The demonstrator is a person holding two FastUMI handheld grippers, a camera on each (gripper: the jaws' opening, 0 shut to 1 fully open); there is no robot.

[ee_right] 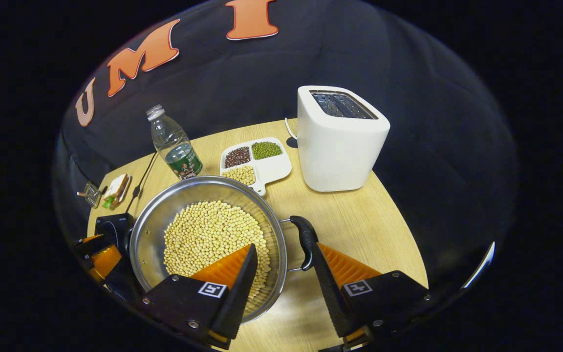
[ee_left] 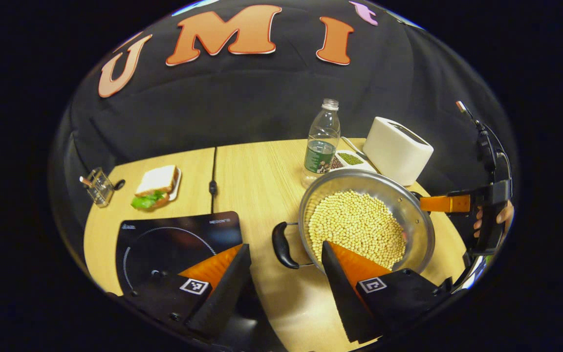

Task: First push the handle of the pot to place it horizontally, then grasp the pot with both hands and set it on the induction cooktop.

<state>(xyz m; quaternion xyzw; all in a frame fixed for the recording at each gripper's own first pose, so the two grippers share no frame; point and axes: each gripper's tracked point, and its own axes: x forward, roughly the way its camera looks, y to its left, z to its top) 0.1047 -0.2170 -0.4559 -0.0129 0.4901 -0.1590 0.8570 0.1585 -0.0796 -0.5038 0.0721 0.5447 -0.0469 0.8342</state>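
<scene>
A steel pot (ee_left: pixel 405 204) full of soybeans (ee_left: pixel 355 222) stands on the wooden table, to the right of the black induction cooktop (ee_left: pixel 174 237). Its black left handle (ee_left: pixel 281 246) lies level between the fingers of my open left gripper (ee_left: pixel 285 246), untouched. In the right gripper view the pot (ee_right: pixel 164 215) has its black right handle (ee_right: pixel 306 242) and rim between the fingers of my open right gripper (ee_right: pixel 282 246); one finger hangs over the beans. The right gripper (ee_left: pixel 450 203) and the hand holding it show at the pot's far side. The left gripper (ee_right: pixel 98 254) shows beside the cooktop (ee_right: pixel 110 225).
Behind the pot stand a water bottle (ee_left: pixel 321 144), a divided dish of beans (ee_right: pixel 262 164) and a white toaster (ee_right: pixel 337 139). A sandwich on a plate (ee_left: pixel 157 188) and a small clear holder (ee_left: pixel 98 186) sit at the far left. A seam (ee_left: pixel 213 181) splits the table.
</scene>
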